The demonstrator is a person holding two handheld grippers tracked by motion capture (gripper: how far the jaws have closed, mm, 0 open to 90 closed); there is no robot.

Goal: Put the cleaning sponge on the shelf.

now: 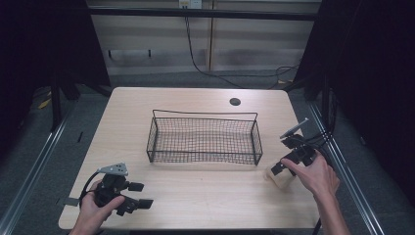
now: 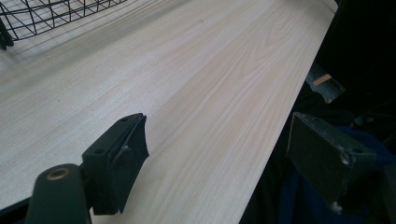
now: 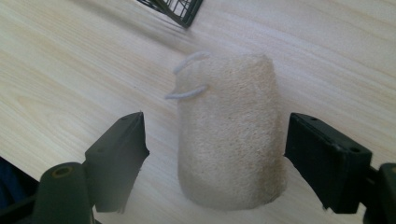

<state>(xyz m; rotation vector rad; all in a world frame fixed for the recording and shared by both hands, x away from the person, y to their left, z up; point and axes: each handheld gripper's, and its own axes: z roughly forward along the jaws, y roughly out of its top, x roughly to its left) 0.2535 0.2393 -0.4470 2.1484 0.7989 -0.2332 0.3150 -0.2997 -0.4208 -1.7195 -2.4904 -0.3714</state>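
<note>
High view: the right claw [image 1: 284, 164] sits near the table's [image 1: 195, 196] right edge, right over a beige loofah sponge [image 1: 278, 179], just off the wire basket's [image 1: 204, 139] front right corner. The left claw [image 1: 139, 195] hangs open at the front left corner, nothing in it.

Left gripper view: open jaws, bare wood and the table edge between them.

Right gripper view: the sponge [image 3: 231, 135] lies between the jaws, which stand wide and aren't pressing it yet; small gaps on both sides. Its white cord loop [image 3: 189, 79] points toward the basket.
</note>
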